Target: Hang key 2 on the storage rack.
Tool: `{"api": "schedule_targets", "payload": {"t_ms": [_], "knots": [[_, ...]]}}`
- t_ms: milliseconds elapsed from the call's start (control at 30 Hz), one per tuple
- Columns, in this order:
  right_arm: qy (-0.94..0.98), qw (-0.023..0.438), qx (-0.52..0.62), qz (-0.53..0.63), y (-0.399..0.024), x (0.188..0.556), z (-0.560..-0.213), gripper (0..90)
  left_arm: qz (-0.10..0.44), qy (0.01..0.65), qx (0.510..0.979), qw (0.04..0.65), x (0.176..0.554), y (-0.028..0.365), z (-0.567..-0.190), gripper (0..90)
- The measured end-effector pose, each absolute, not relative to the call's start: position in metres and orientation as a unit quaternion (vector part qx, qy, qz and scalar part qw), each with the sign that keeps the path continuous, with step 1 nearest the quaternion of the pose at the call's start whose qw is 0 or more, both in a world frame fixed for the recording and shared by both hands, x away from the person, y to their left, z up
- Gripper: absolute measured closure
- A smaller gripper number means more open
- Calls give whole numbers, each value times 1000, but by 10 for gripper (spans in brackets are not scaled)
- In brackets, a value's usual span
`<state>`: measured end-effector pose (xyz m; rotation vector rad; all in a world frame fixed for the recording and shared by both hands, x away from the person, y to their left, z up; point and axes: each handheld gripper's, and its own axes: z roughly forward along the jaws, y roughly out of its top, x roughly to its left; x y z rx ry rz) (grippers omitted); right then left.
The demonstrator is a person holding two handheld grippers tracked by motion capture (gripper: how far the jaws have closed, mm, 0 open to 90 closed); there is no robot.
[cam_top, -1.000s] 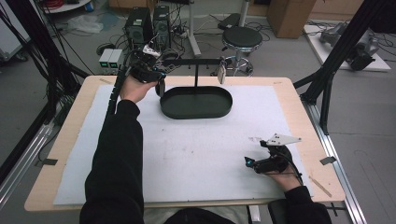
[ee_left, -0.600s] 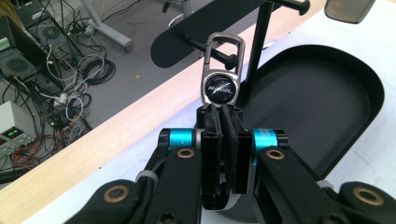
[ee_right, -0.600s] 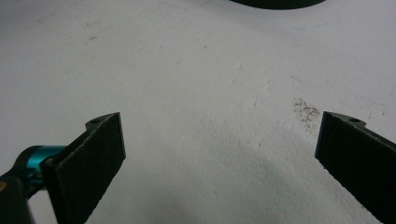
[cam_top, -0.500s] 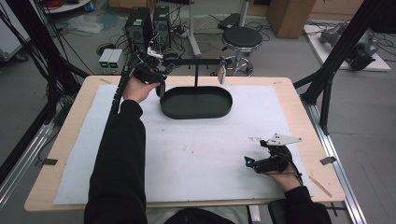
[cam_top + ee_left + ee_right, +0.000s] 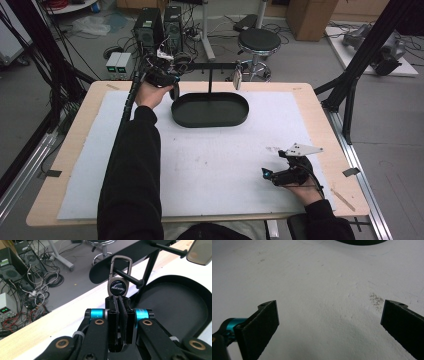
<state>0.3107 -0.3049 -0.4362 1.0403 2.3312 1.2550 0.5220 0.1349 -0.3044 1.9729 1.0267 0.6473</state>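
White matting covers the wooden table [image 5: 320, 100], with a black oval metal tray [image 5: 210, 110] in the upper middle of the high view and a black rack bar [image 5: 212, 65] rising above it. At the upper left of that view the left gripper [image 5: 167, 80] reaches the bar's left end. In the left gripper view its jaws are pressed together on the lower edge of a round black keyring tag with a grey metal carabiner clip [image 5: 117, 286], directly above the jaw tips; the clip loops over a black peg [image 5: 127, 277]. At lower right, the right gripper [image 5: 272, 175] rests on the matting, jaws wide apart, holding nothing.
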Motion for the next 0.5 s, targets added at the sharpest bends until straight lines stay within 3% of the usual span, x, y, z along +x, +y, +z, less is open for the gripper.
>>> {"api": "schedule_targets", "payload": {"t_ms": [233, 267, 333, 500], "knots": [[811, 146, 361, 436, -304, 311, -437, 8, 248, 415, 772, 412, 526, 143, -307, 830], [811, 146, 362, 436, -304, 311, -437, 9, 242, 420, 767, 421, 527, 145, -306, 790], [811, 147, 363, 434, -305, 311, -437, 8, 242, 426, 760, 427, 526, 147, -304, 613], [810, 149, 364, 434, -305, 310, -437, 9, 260, 414, 762, 425, 518, 152, -293, 350]]}}
